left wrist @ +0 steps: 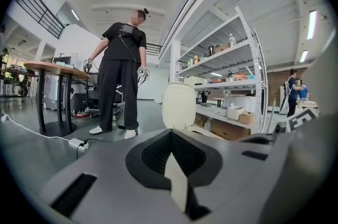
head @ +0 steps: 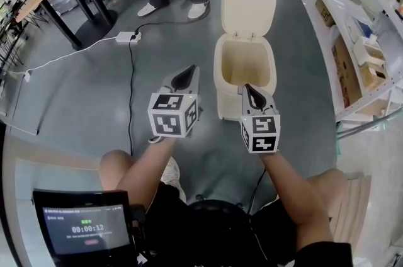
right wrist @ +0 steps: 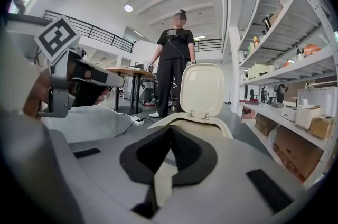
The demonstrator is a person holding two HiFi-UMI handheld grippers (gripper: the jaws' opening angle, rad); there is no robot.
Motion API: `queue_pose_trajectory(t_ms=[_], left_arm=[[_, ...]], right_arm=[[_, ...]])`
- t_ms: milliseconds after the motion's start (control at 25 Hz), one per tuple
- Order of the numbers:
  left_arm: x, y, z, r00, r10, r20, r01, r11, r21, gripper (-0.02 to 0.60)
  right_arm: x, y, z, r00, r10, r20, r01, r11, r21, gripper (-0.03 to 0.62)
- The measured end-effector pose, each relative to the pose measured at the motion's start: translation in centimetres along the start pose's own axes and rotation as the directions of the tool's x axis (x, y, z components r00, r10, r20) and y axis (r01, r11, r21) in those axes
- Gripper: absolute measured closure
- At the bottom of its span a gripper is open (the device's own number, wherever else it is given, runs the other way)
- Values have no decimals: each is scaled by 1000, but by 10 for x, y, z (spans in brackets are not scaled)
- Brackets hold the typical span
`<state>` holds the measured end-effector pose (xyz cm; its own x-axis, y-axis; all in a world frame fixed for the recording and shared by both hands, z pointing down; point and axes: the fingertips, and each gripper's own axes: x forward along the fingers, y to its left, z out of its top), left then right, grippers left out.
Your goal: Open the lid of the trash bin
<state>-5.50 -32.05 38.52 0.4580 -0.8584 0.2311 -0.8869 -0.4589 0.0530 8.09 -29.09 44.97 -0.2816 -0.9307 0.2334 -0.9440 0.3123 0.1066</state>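
Head view: cream plastic trash bin point(head: 245, 67) on grey floor, cream hinged lid point(head: 249, 6) upright, bin open. Left gripper point(head: 188, 71) beside bin's left wall, apart from it. Right gripper point(head: 250, 90) over bin's front rim; contact unclear.

Left gripper view: jaws pressed together, nothing between; lid point(left wrist: 178, 105) ahead.

Right gripper view: jaws closed, empty; bin rim point(right wrist: 182, 117) just beyond tips, lid point(right wrist: 202, 87) standing behind.

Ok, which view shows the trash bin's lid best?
The head view: it looks down on the lid, standing open, and into the bin. The right gripper view shows the lid upright from low down, with its hinges. The left gripper view shows the lid too, but its base is hidden.
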Motion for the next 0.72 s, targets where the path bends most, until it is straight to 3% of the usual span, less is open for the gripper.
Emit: queue_pose_trajectory(t_ms=[360,720], left_arm=[[-10,-1,1,1000,-1,8,1,1000,9,583],[-28,-17,11,999,-14,43,9,994,107,583]], right_arm=[[-17,-3,20,1000,13,28,-13,1000,-2,589],[-42,-9,39,998,-11,56,10,1000,5,589]])
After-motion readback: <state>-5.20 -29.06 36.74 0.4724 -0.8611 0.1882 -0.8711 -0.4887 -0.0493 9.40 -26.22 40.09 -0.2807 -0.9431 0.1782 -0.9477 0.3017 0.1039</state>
